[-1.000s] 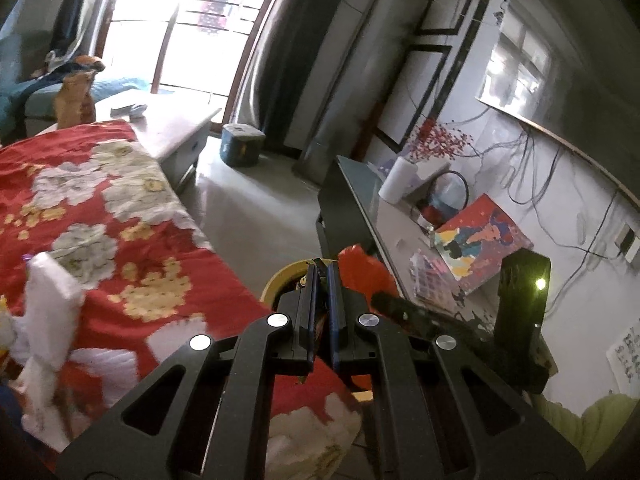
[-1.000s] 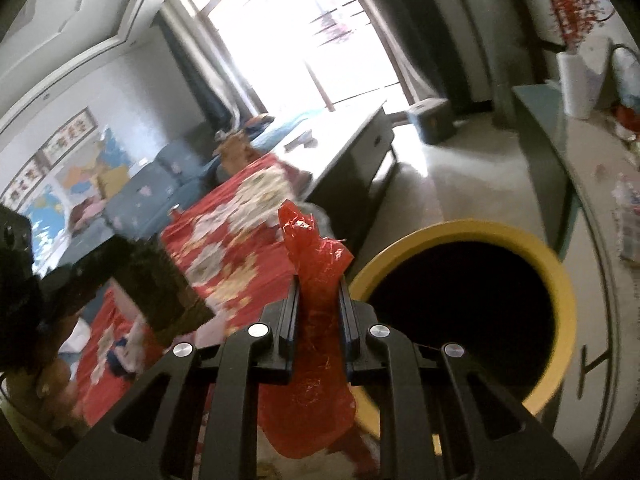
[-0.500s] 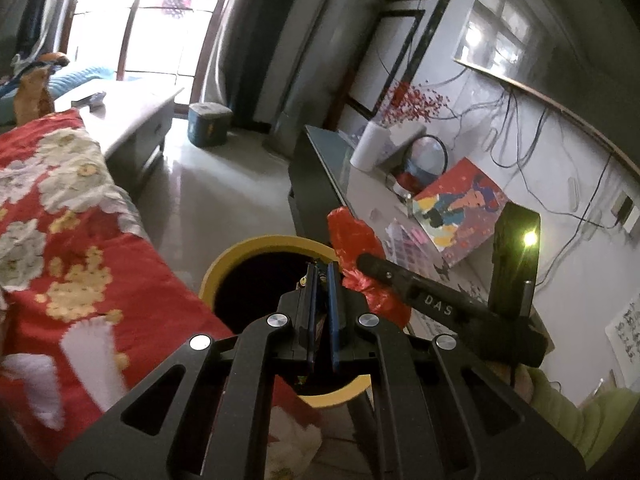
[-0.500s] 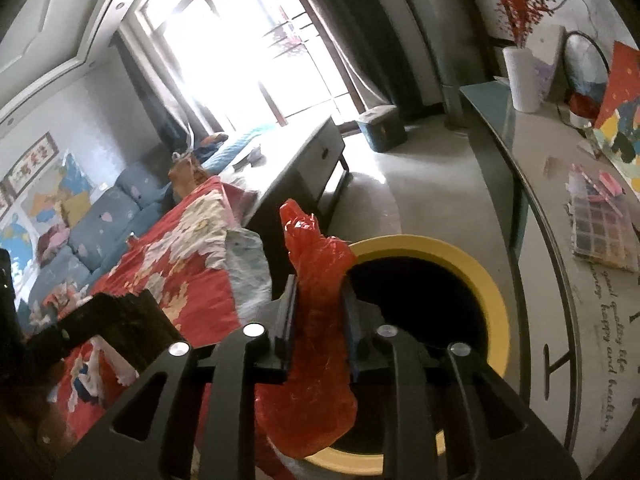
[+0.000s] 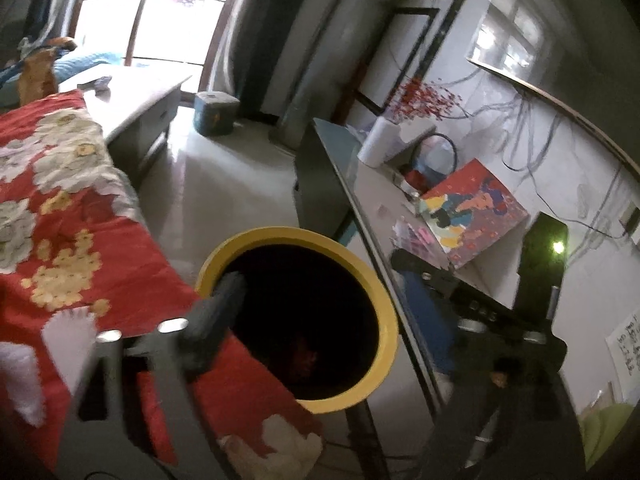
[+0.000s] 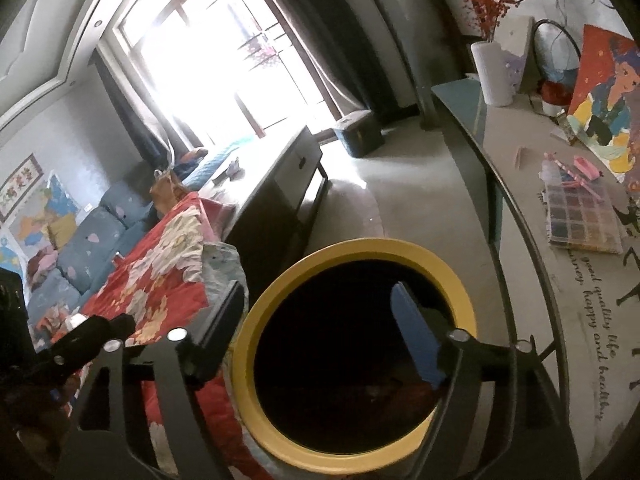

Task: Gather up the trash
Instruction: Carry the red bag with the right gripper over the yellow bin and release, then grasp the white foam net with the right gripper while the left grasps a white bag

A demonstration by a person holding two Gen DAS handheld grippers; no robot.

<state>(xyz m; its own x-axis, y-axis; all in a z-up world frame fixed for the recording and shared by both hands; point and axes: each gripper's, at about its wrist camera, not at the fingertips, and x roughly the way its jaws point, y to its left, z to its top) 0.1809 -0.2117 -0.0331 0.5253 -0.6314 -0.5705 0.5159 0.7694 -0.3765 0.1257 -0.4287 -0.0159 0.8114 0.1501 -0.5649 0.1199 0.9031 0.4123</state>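
Observation:
A round bin with a yellow rim (image 5: 384, 292) (image 6: 360, 250) stands on the floor between the red flowered cloth (image 5: 60, 216) and a glass-topped console. Its inside is dark; a red piece of trash (image 5: 306, 356) lies at the bottom, faintly seen in the right wrist view (image 6: 404, 394) too. My right gripper (image 6: 320, 316) is open wide over the bin mouth, empty. My left gripper (image 5: 320, 292) is open too, with one finger (image 5: 224, 300) over the bin's left rim and the other blurred at the right.
The glass console (image 6: 520, 168) along the right wall carries a white vase (image 6: 494, 72), a painted canvas (image 5: 472, 212) and a bead box (image 6: 582, 220). A low cabinet (image 6: 272, 184) and blue sofa (image 6: 92, 240) lie beyond the cloth. White tissue (image 5: 20, 376) lies on the cloth.
Both grippers opened over the bin. The red trash left the right gripper and dropped into the bin. The left gripper moved over the bin's left rim.

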